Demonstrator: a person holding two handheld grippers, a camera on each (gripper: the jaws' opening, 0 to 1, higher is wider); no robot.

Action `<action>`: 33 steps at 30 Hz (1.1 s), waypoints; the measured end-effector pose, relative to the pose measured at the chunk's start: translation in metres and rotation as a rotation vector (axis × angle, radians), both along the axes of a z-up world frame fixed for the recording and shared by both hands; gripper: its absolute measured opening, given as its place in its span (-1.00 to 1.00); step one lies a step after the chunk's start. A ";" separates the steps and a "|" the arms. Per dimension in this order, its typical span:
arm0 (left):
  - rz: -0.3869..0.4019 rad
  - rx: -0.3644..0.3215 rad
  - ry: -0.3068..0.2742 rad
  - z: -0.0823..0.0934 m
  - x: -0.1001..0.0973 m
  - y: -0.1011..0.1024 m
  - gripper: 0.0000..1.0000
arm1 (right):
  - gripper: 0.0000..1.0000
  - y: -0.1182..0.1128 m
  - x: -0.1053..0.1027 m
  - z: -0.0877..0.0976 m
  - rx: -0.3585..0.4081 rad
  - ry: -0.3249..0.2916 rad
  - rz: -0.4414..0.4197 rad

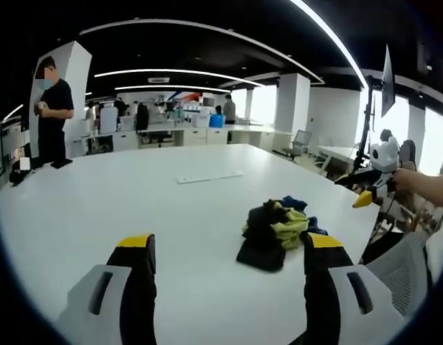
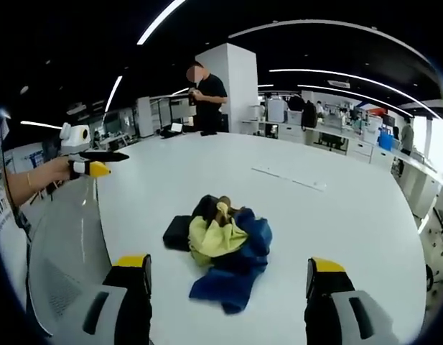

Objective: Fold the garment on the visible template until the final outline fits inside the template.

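Observation:
A crumpled heap of black, yellow-green and blue cloth [image 1: 273, 233] lies on the white table [image 1: 135, 194], near its right edge. My left gripper [image 1: 228, 246] is open, short of the heap, with the cloth just inside its right jaw. In the right gripper view the same heap [image 2: 222, 244] lies ahead between the jaws of my open right gripper [image 2: 228, 264], which holds nothing. A thin white strip [image 1: 209, 176] lies flat farther along the table [image 2: 289, 177]. The right gripper [image 1: 366, 192] comes in from the right, held by a bare arm. The left gripper [image 2: 95, 162] shows at the left.
A person [image 1: 52, 108] stands at the far end of the table [image 2: 207, 97]. A grey mesh chair [image 2: 63, 244] sits beside the table edge nearest me [image 1: 404, 277]. Office desks and chairs [image 1: 171, 129] fill the background.

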State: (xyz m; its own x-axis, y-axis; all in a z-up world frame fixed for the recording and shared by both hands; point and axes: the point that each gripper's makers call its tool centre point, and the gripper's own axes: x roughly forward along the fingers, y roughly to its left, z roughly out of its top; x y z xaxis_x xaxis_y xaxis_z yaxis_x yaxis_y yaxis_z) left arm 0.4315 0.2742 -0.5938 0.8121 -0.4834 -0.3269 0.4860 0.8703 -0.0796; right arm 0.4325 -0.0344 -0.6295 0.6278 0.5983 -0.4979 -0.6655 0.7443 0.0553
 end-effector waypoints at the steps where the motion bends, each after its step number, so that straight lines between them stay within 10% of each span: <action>1: -0.011 0.014 0.000 -0.001 0.001 -0.001 0.63 | 0.74 0.001 0.002 0.000 -0.001 -0.004 0.007; 33: -0.191 -0.046 -0.005 -0.017 0.071 -0.062 0.09 | -0.11 0.027 0.055 -0.020 -0.031 -0.010 0.092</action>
State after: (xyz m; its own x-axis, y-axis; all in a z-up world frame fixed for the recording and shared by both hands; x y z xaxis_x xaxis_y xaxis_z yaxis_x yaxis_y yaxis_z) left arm 0.5027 0.2119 -0.6111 0.7056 -0.6435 -0.2966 0.6427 0.7575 -0.1145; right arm 0.4873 -0.0078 -0.6500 0.5761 0.6380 -0.5109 -0.7316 0.6812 0.0257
